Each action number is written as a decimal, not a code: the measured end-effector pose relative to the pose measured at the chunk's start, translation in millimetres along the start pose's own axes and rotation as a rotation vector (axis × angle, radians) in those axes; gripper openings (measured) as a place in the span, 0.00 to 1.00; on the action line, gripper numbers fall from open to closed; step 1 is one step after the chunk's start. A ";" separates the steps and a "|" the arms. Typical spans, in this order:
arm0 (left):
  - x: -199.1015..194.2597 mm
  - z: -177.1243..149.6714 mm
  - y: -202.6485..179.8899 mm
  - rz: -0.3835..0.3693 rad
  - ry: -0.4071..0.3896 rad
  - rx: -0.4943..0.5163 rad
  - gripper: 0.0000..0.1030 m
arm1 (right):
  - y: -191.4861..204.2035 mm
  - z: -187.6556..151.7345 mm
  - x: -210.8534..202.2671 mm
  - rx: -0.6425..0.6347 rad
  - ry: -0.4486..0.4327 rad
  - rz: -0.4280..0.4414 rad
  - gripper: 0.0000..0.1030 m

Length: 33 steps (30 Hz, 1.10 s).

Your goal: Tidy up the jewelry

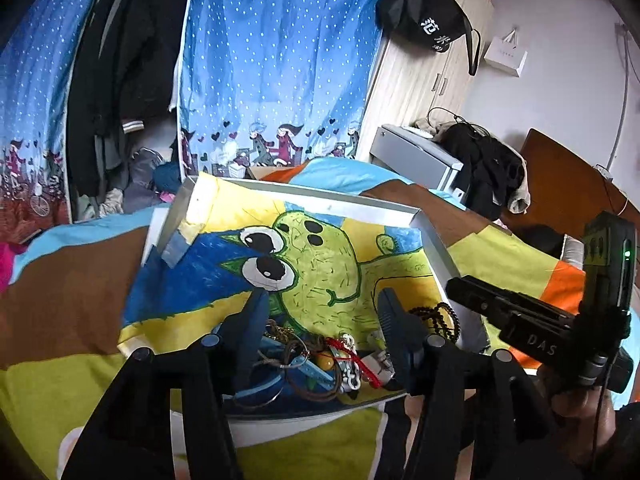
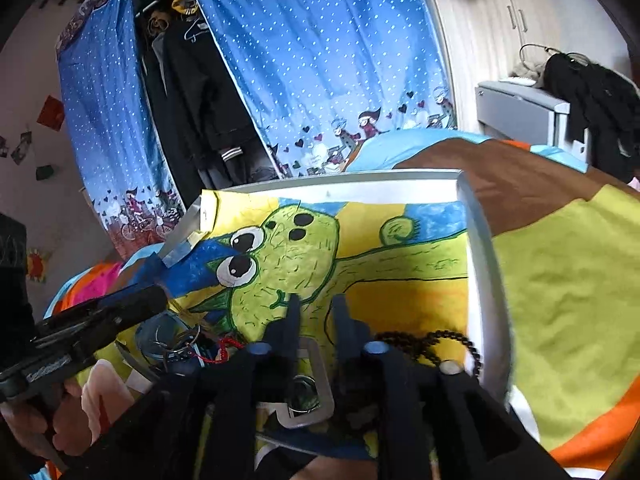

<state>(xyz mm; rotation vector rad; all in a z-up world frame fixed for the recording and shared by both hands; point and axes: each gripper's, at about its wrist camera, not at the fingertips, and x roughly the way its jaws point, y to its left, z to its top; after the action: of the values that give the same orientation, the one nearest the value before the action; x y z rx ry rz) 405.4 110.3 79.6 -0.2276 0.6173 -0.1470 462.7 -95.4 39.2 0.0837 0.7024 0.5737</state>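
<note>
Two hand-held grippers hover over jewelry in a shallow white box.

The left gripper [image 1: 324, 308] points down with fingers spread wide, holding nothing, above a tangled jewelry pile [image 1: 316, 364] at the near edge of the box [image 1: 436, 248]. The right gripper [image 2: 316, 312], narrowly parted, sits over a silver square buckle [image 2: 310, 396]; whether it grips is unclear. A black bead bracelet [image 2: 444, 344] lies right, on the crayon drawing [image 2: 304, 256].

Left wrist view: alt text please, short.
Open left tongs hover over a tangled jewelry pile at the near end of a white tray lined with a green cartoon drawing; black bead bracelet lies right.
</note>
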 end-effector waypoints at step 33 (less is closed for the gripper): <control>-249.4 -161.0 -76.0 0.182 -0.237 0.116 0.97 | 88.9 -113.8 -251.6 -0.063 -0.331 -0.009 1.00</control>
<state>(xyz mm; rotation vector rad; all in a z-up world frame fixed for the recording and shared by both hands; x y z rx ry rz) 104.5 60.9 110.0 -0.0745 0.3893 0.0199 193.9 -165.7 122.7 0.1140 0.3630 0.5561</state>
